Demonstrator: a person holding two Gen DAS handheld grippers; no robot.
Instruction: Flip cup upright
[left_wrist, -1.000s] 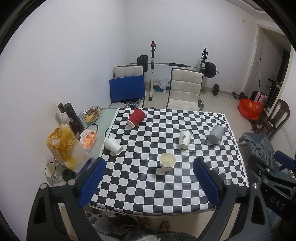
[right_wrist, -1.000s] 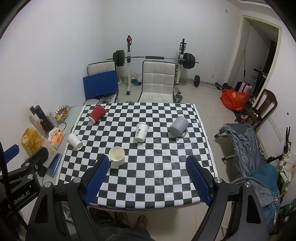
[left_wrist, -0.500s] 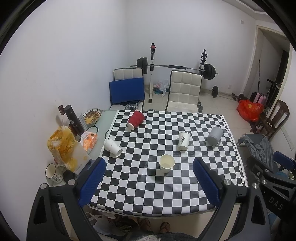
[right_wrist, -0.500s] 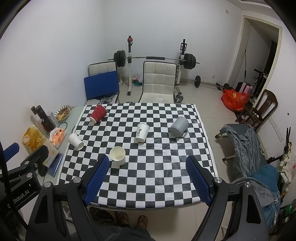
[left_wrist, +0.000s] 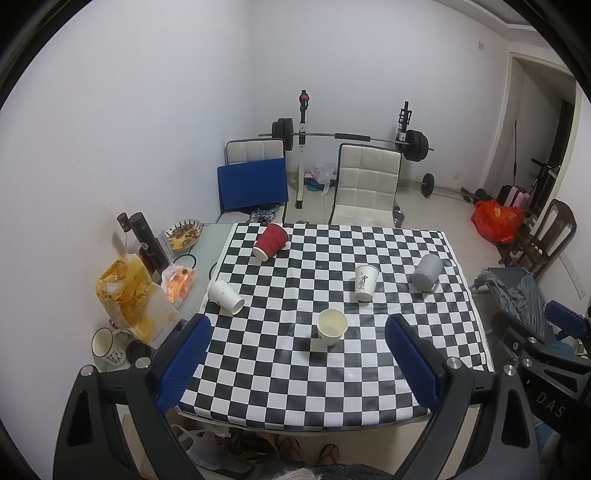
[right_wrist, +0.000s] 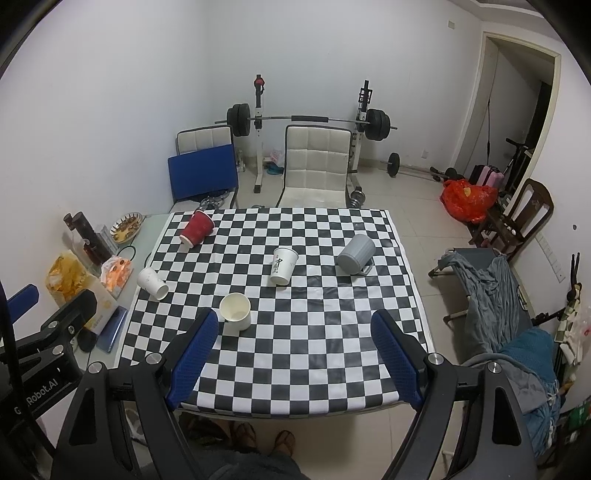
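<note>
Five cups on the checkered tablecloth (left_wrist: 332, 387): red cup (left_wrist: 270, 242) on its side at the far left corner; white paper cup (left_wrist: 225, 296) on its side at the left edge; grey mug (left_wrist: 427, 272) tipped over at right, handle against the cloth; printed paper cup (left_wrist: 366, 282) and plain paper cup (left_wrist: 331, 326) upright mid-table. Left gripper (left_wrist: 295, 365) and right gripper (right_wrist: 293, 354) both spread wide, holding nothing, above the near edge. Against a second ago, cups unmoved; left view sits slightly farther back.

I read "TEA" on the mug (left_wrist: 107, 345), "DAS" on the right gripper (left_wrist: 546, 402) body, and "Robot.AI" on the left gripper (right_wrist: 40, 391) body.
</note>
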